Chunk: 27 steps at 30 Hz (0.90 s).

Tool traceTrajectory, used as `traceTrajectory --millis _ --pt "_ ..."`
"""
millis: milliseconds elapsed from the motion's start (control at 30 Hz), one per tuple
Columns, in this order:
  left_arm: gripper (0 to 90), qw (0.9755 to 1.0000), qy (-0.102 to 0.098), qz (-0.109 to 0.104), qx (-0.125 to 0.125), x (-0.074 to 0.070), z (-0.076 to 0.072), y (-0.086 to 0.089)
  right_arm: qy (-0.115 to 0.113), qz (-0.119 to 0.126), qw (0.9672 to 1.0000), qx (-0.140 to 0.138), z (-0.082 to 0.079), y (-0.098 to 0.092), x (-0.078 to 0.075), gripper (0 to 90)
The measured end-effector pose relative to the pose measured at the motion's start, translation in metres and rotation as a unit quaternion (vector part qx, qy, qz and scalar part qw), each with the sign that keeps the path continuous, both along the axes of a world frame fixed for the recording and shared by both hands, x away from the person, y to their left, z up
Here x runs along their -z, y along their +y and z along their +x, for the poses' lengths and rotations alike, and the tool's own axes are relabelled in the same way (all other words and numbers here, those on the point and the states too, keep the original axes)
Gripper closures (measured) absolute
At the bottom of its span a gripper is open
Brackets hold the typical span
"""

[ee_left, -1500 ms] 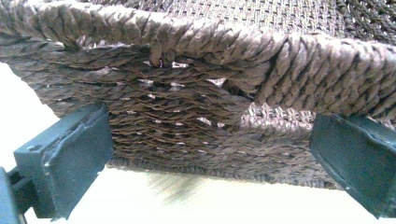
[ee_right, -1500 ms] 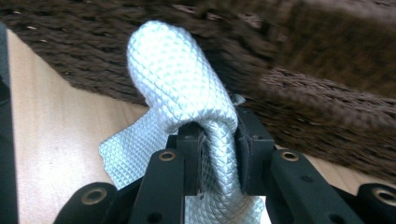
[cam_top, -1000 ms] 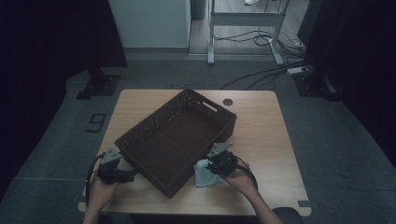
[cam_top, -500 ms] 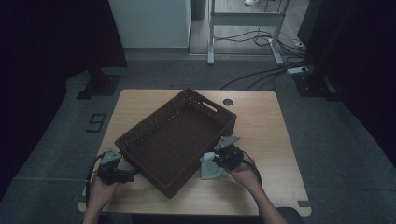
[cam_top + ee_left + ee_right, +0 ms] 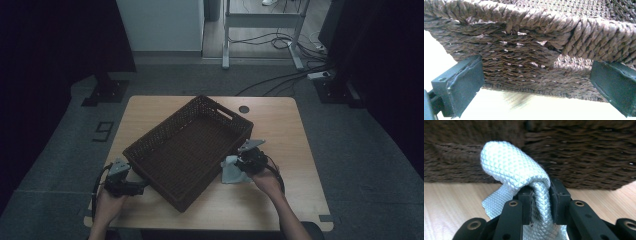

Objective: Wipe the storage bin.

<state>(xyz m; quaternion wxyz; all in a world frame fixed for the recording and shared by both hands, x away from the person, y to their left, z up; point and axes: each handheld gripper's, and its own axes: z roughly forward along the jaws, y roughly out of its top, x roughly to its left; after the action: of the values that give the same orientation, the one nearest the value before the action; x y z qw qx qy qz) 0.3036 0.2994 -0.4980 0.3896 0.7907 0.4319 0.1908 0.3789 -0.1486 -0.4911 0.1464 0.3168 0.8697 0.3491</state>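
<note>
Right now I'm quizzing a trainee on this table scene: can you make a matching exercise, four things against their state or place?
Things:
1. cloth
2. basket
3. left tongs
4. round hole

States or places:
A. open, beside the woven wall
B. in the table top behind the basket
C. pinched in the right tongs
D. standing askew mid-table, nothing inside

Pairs: 1-C, 2-D, 3-A, 4-B
</note>
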Motion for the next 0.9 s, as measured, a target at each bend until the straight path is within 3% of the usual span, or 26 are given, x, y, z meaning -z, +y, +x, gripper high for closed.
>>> traceTrajectory --millis 533,900 --pt "0.0 1.0 0.004 -0.005 0.0 0.001 0.0 0.001 -0.005 -0.002 0.9988 0.048 0.025 -0.02 -0.001 72.6" --pt "0.0 1.0 0.004 -0.006 0.0 0.001 0.001 0.001 -0.011 -0.01 0.9963 0.084 0.042 -0.035 -0.002 73.1"
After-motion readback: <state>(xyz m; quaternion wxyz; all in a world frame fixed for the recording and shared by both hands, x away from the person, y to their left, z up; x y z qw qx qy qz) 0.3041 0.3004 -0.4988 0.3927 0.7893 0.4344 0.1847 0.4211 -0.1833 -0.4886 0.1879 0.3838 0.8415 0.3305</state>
